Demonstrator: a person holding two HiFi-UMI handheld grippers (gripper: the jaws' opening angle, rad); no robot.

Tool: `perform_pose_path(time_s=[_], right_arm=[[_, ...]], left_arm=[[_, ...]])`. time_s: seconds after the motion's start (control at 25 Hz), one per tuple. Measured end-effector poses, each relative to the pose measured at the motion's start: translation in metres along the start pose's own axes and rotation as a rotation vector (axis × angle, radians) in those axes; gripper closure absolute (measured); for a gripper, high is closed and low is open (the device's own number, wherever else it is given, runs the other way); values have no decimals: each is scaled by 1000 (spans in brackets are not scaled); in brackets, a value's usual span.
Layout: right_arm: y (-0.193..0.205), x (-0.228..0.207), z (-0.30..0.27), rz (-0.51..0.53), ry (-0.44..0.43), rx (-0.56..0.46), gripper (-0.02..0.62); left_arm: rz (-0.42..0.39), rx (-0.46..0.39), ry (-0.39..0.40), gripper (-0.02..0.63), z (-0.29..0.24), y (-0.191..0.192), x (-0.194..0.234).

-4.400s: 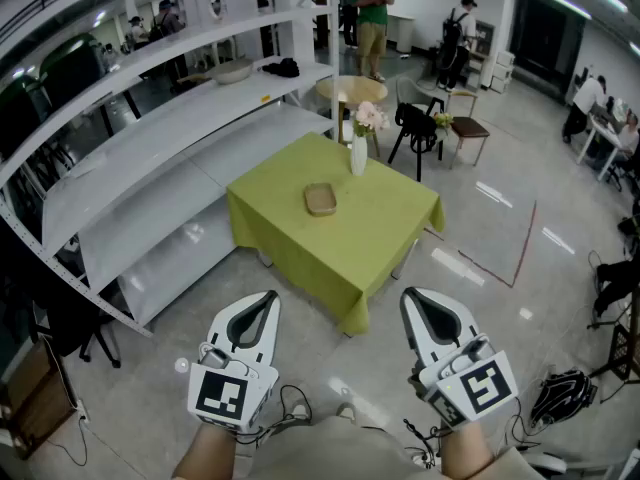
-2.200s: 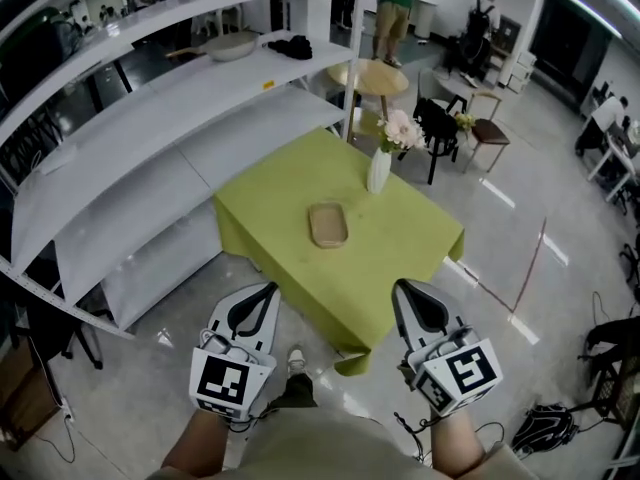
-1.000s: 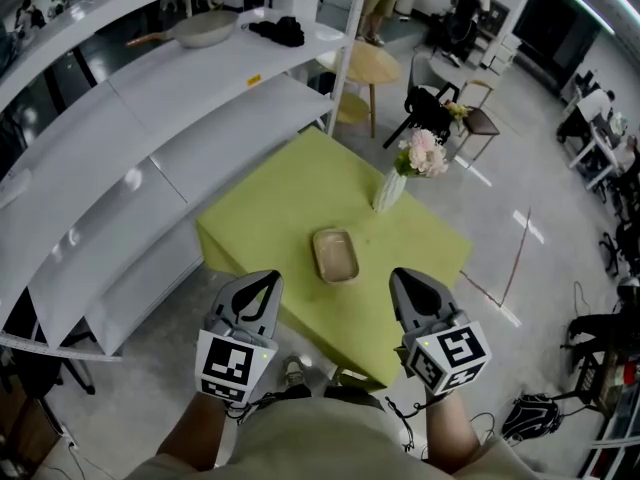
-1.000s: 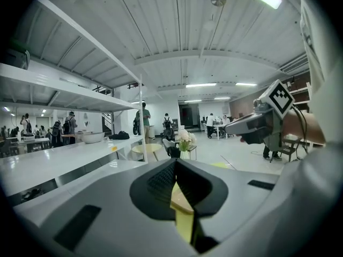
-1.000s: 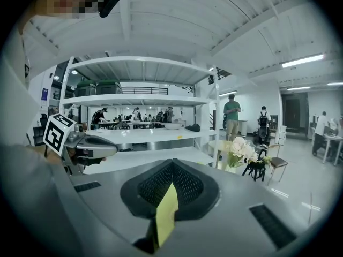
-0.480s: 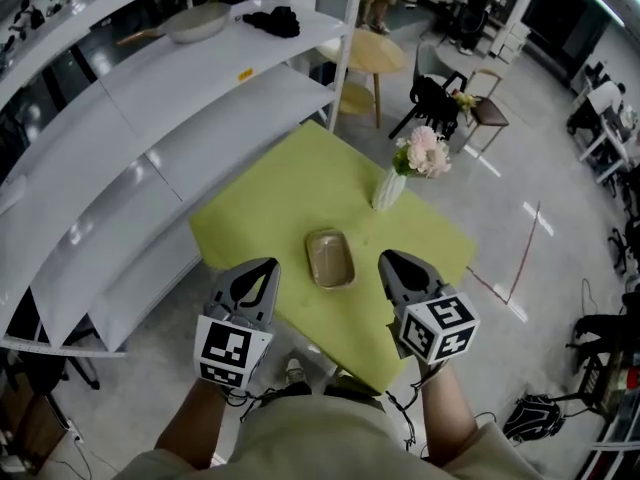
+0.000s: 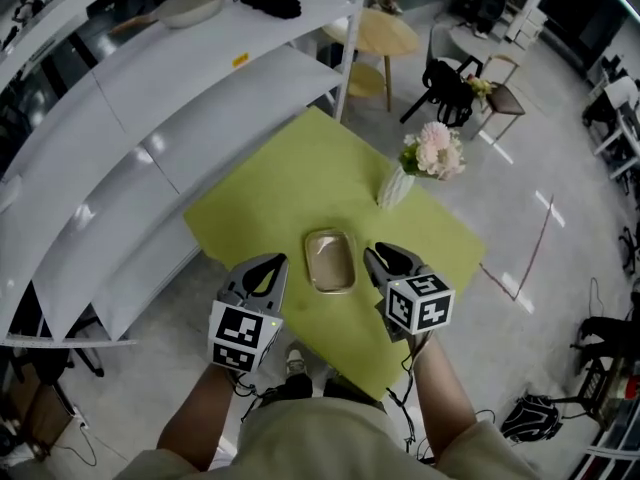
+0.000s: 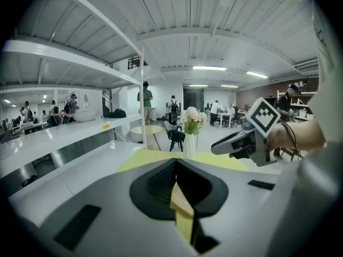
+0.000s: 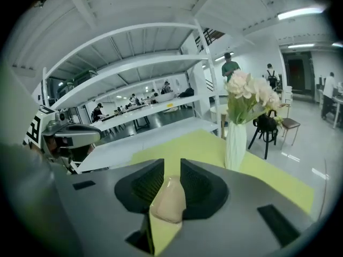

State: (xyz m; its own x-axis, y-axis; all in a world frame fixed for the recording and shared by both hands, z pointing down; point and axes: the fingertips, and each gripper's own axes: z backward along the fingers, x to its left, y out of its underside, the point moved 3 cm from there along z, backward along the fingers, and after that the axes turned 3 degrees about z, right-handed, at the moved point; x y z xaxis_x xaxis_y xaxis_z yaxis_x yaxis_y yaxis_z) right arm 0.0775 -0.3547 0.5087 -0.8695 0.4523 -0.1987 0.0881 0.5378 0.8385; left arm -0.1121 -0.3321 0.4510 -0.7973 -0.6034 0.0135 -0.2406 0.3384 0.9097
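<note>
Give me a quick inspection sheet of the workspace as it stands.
Surface: table under a green cloth, no spills seen.
Job's things: tan tray lying flat near the cloth's middle.
Clutter: white vase with pink flowers, behind the tray and apart from it.
Grippers: left gripper jaws together, empty; right gripper jaws slightly apart, empty, tray visible beyond the gap.
Cables: loose cables on the floor by the person's feet.
Surroundings: white shelving at left; chairs beyond the table.
</note>
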Motion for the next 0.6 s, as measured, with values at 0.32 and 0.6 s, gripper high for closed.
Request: perform_pose_path(time_s=[0.32,0.6], right_arm=[[64,-24,-53,-88,-19,136,494],[121,-39,-82,-162,8,230,494]], left_arm=[[48,114,7,600,-41,45,3],[76,204,28,600,-59,82,-4]])
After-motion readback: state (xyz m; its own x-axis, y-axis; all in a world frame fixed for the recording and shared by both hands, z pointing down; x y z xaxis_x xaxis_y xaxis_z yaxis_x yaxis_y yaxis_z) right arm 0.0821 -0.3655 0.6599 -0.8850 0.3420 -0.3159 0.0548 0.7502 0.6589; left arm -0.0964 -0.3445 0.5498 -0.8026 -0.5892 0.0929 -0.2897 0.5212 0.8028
